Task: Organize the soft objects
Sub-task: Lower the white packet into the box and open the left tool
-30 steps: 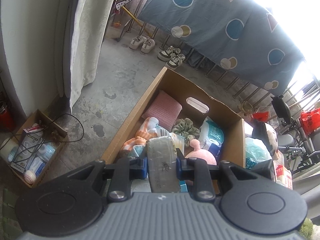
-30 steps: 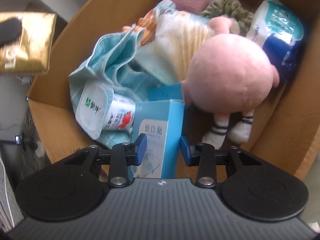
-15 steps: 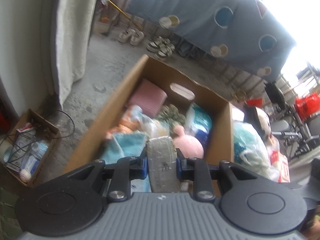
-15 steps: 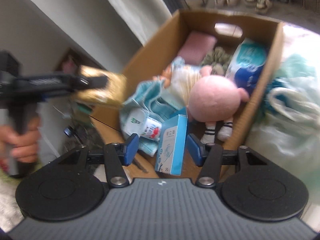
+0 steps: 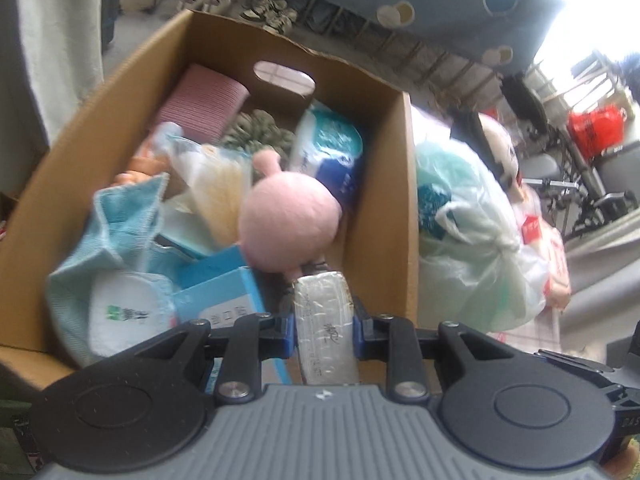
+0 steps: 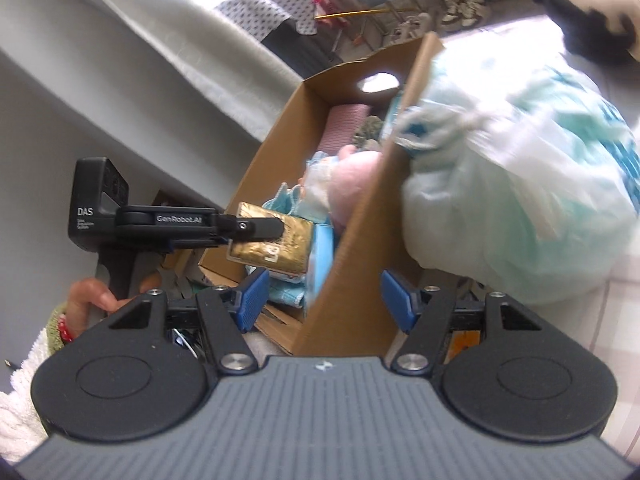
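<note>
Left tool (image 5: pixel 324 330) pinches a gold foil packet (image 6: pixel 272 244) mid-body over the cardboard box (image 5: pixel 376 216), seemingly light, crinkly and slippery; right tool (image 6: pixel 324 300) opening, nothing between its pads.

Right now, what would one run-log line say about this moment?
left gripper: shut on foil packet over cardboard box | right gripper: opening, nothing between fingers | pink plush: in box

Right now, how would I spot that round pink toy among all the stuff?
Find the open cardboard box with the handle cut-out in its far wall. Near its right wall, just past the blue carton, lies the pink plush toy. It is the only smooth, ball-shaped pink thing; the other pink item is a flat ribbed pad.
</note>
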A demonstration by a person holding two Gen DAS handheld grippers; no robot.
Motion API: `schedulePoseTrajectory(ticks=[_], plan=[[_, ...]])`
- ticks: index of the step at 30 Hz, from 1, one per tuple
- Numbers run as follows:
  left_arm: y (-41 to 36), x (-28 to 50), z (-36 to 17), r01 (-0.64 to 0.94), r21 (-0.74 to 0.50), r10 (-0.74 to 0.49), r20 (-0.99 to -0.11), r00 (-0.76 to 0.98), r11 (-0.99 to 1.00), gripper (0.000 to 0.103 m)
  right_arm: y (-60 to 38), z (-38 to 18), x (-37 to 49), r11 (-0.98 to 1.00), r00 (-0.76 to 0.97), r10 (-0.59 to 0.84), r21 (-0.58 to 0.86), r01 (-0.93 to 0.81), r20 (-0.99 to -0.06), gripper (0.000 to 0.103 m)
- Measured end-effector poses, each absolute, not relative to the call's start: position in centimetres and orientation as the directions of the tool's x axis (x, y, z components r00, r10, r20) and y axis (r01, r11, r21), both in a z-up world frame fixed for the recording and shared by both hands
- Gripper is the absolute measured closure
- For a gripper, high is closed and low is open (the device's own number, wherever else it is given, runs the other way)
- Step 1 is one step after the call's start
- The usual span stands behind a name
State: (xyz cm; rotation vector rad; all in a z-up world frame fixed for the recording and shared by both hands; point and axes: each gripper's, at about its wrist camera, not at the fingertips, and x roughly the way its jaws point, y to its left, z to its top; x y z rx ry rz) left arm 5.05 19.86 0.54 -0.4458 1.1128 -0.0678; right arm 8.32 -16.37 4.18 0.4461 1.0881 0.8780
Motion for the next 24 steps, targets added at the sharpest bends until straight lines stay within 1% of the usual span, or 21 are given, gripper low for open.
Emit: schedulePoseTrajectory(ticks=[5, 9, 10, 11, 12, 13, 17, 22, 24], plan=[[18.1, 6.4, -1.7, -0.149, -0.343, -0.261, -0.879, 0.400, 0.927, 0.076, -18.0, 3.3, 8.5, 0.608, 0.209, 0.791, 0.703, -0.369, -0.575, 0.038], [17.7, 6.9, -3.5, -0.151, -0.354, -0.290, -0.898, 0.332, 0.923, 0.073, -18.3, 2.5, 9.1, 0.610, 0.215, 0.791, 0.708, -0.356, -0.573, 0.036], [17.7, 6.9, -3.7, -0.153, -0.357, -0.294, -0.899, 0.326, 0.922, 0.068, -18.4, 2.4, 9.1, 0.609, 0.215, 0.791, 0.709, -0.354, -0.572, 0.036], [17.7, 6.9, -3.8, -0.151, -0.357, -0.295, -0.899, 0.324, 0.922, 0.066, -18.5, 2.3, 9.2, 0.610, 0.215, 0.791, 0.710, -0.352, -0.572, 0.036], [17.6, 6.9, -3.8, -0.150, -0.356, -0.293, -0.898, 0.327, 0.922, 0.060, -18.5, 2.2, 9.2, 0.610, 0.216, 0.791, 0.711, -0.349, -0.572, 0.036], [17.6, 6.8, -3.7, -0.151, -0.350, -0.286, -0.899, 0.332, 0.924, 0.057, -18.6, 2.2, 9.3, 0.610, 0.216, 0.791, 0.712, -0.348, -0.572, 0.036], [17.8, 6.6, -2.9, -0.142, -0.335, -0.268, -0.896, 0.355, 0.931, 0.053, -18.6, 2.1, 9.3, 0.606, 0.215, 0.794, 0.716, -0.348, -0.568, 0.035], [17.8, 5.8, -1.2, -0.119, -0.297, -0.228, -0.886, 0.404, 0.947, 0.042, -18.2, 2.2, 9.1, 0.603, 0.230, 0.797, 0.712, -0.359, -0.559, 0.032], [17.8, 5.2, -0.3, -0.109, -0.282, -0.210, -0.876, 0.434, 0.953, 0.037, -18.2, 2.3, 8.8, 0.603, 0.243, 0.797, 0.709, -0.366, -0.552, 0.030]])
